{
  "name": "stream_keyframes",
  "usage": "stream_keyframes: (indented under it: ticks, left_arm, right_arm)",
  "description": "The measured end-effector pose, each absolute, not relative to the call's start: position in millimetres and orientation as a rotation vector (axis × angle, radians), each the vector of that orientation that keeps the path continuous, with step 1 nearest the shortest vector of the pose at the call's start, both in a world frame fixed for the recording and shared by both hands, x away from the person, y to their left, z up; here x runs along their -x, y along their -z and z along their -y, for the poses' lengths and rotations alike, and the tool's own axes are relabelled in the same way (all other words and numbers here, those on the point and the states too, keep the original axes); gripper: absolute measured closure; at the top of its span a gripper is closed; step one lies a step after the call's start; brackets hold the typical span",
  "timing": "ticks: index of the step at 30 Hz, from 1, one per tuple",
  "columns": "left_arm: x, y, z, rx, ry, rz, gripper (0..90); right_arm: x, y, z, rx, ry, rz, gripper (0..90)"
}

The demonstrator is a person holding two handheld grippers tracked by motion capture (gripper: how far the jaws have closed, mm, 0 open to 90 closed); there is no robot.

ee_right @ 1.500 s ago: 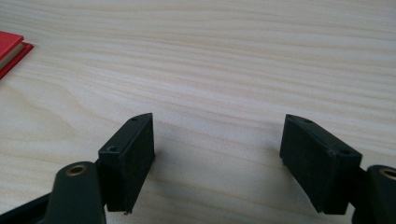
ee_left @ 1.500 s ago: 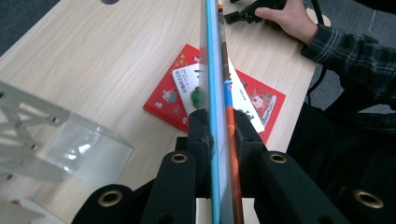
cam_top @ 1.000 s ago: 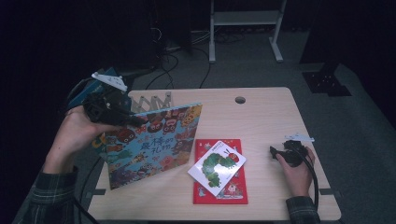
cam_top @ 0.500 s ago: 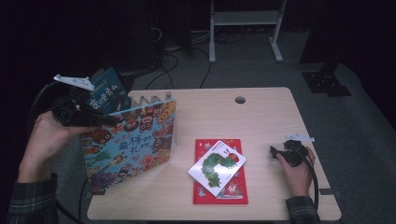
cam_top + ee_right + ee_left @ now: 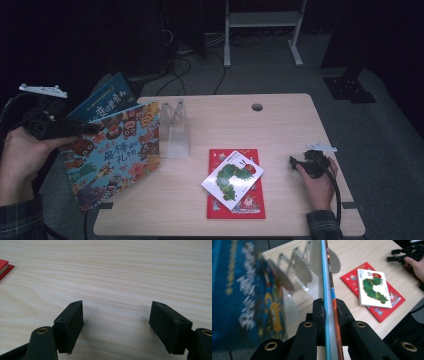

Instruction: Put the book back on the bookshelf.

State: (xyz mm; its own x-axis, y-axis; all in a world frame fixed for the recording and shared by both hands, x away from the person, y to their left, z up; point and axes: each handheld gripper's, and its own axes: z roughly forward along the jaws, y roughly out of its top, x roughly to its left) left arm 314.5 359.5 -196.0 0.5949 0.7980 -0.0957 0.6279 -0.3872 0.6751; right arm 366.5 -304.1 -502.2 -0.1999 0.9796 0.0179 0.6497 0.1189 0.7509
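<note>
My left gripper (image 5: 75, 128) is shut on the edge of a large colourful picture book (image 5: 117, 150), held upright and tilted off the table's left edge. In the left gripper view the book's thin edge (image 5: 329, 285) runs up between the shut jaws of that gripper (image 5: 330, 312). A dark blue book (image 5: 106, 97) stands behind it, blurred at the left (image 5: 242, 295). A clear zigzag book rack (image 5: 175, 127) stands on the table beside the held book. My right gripper (image 5: 296, 163) rests on the table at the right, open (image 5: 116, 320) and with nothing between its jaws.
A white caterpillar book (image 5: 232, 177) lies askew on top of a red book (image 5: 250, 205) at the front middle of the wooden table (image 5: 280, 125). A cable hole (image 5: 257, 107) is near the far edge. Desk legs and cables stand on the dark floor behind.
My left hand has carried the picture book leftward, off the table's middle to its left edge, uncovering the rack. The right hand has stayed put.
</note>
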Motion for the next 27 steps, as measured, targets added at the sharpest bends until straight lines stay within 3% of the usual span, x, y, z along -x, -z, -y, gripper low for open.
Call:
stream_keyframes:
  ticks: [14, 27]
  left_arm:
    - [-314.6, 204.5, -390.1, -2.081, -0.372, -1.276, 80.7]
    - [-334.5, 208.3, -384.8, -1.993, -0.467, -1.313, 80.7]
  right_arm:
    - [-366.8, 502.3, 304.5, -1.579, -0.88, -1.904, 26.5]
    - [-367.0, 502.2, 304.9, -1.582, -0.879, -1.901, 27.0]
